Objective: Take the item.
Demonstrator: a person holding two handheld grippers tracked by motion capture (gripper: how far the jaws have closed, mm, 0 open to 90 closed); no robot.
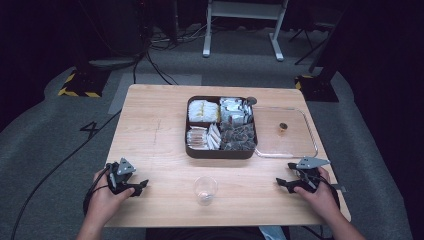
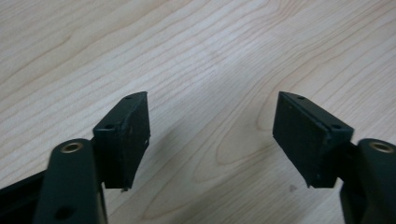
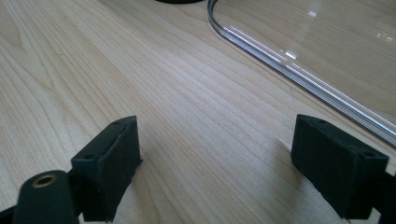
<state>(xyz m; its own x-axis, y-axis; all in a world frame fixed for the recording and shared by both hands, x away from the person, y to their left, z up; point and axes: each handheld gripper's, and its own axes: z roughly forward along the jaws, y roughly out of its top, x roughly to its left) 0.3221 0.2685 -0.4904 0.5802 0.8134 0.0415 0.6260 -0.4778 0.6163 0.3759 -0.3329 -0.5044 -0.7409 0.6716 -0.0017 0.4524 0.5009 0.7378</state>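
1. Cup [image 1: 205, 190], clear plastic and upright, stands near the table's [image 1: 150, 125] front edge, between the two grippers and roughly level with both.
2. Left gripper [image 1: 141, 186] rests on the wood with jaws spread and nothing between them; the cup lies to its right, the nearer of the two tools by a small margin.
3. Right gripper [image 1: 281, 183] sits likewise, jaws parted and empty, the cup off to its left.
4. Divided box [image 1: 220, 152] of packets lies ahead of both grippers, with a clear lid [image 1: 310, 131] directly forward of the right one.
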